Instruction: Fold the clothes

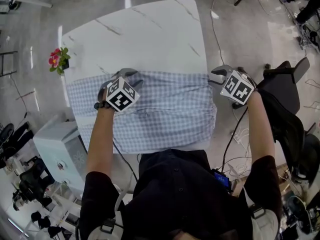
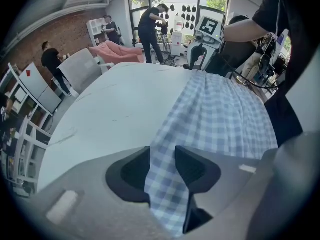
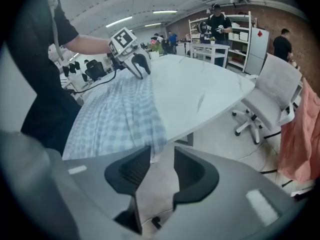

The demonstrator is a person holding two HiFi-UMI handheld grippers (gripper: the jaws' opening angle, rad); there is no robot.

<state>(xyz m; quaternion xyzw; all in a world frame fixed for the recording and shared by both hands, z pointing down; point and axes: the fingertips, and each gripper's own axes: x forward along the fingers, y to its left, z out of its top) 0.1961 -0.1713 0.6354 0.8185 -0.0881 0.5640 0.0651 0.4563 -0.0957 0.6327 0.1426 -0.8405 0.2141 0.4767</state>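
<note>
Left gripper [image 2: 162, 156] fingers grasp the checked cloth [image 1: 165, 109] spread across the tabletop [image 1: 145, 34]. Right gripper [image 3: 162, 156] fingers are released just off its right edge, so they likely need to regrip before folding.

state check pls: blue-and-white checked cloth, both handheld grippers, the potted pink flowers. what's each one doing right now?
Blue-and-white checked cloth: unfolded, spread flat along the white table's near edge, right end hanging off.
Left gripper: shut on the cloth's edge.
Right gripper: open, nothing between the jaws; cloth corner just beyond the tips.
Potted pink flowers: upright.
</note>
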